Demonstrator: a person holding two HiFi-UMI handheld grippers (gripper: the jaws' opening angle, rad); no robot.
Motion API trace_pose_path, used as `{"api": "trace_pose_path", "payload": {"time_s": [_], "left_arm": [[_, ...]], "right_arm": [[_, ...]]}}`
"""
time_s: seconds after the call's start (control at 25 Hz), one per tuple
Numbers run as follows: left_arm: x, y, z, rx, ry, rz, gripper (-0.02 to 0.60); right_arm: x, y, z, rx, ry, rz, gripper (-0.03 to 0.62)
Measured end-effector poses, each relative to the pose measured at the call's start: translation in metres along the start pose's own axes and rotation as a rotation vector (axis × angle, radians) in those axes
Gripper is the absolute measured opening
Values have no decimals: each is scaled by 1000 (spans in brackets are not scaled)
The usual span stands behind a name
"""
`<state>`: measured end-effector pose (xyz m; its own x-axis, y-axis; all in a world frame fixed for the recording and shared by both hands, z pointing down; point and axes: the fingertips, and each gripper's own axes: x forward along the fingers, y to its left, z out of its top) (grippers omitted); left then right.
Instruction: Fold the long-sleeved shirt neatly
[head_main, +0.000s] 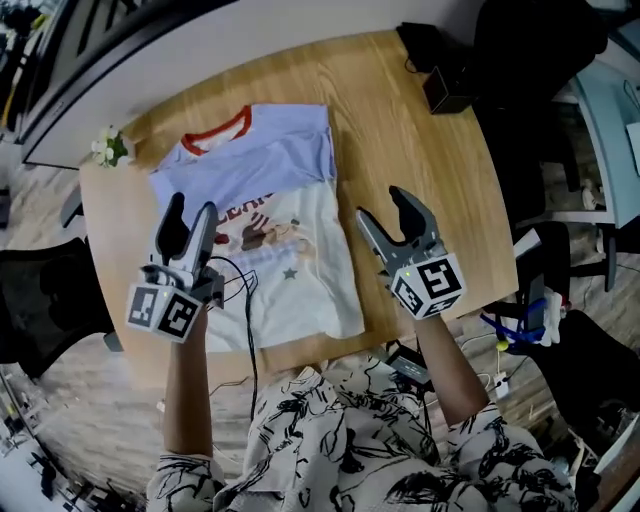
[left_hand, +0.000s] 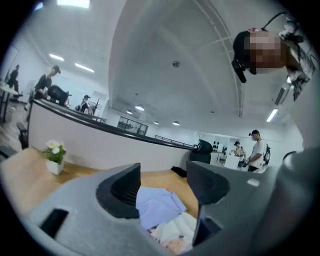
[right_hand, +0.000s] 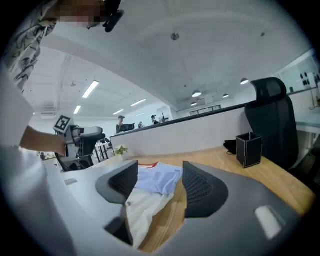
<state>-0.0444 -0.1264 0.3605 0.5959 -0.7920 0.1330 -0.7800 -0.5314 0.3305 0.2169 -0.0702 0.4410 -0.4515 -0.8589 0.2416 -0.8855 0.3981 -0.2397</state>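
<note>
The shirt (head_main: 265, 215) lies on the counter (head_main: 400, 130) between a flower pot (head_main: 108, 147) and a black box (head_main: 447, 90) (a cable (head_main: 245, 300) crosses its near left corner), flanked by the left gripper (head_main: 190, 207) and right gripper (head_main: 382, 205), both with jaws apart and empty.

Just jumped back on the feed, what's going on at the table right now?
A person holds a two-jaw gripper in each hand over a light wooden table. The white and lavender shirt with a red collar lies flat on it, and its lavender sleeves seem folded in across the chest. The left gripper and right gripper are held clear of the shirt, one at each side, jaws open and empty. The lower half is not yet folded up.
</note>
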Motion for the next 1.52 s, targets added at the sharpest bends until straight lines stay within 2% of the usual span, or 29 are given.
{"api": "trace_pose_path", "payload": {"time_s": [0.2,0.36,0.44,0.56,0.8,0.96,1.08,1.16,1.28,1.52], "left_arm": [[-117,12,-11,135,87,122,331],[-197,22,-24,110,108,181,374],[-231,23,-28,101,112,192,386],[-275,26,-22,133,109,217,390],[-338,32,-12,155,78,244,390],[-366,23,-6,168,56,224,394],[-388,12,-7,147,39,197,394],[-396,9,-23,175,78,198,393],[-400,22,-70,204,169,227,386],[-391,64,-183,150,338,304,376]], "right_arm": [[-43,48,-8,-90,69,18,316],[-70,77,-27,-113,124,8,343],[-84,89,-37,-115,145,2,348],[-103,105,-57,-113,187,-12,351],[-138,133,-105,-94,257,-48,354],[-158,146,-120,-82,258,-79,356],[-171,153,-127,-95,261,-104,356],[-179,153,-137,-100,272,-126,356],[-183,153,-157,-100,302,-148,353],[-179,147,-216,-151,443,-132,332]]}}
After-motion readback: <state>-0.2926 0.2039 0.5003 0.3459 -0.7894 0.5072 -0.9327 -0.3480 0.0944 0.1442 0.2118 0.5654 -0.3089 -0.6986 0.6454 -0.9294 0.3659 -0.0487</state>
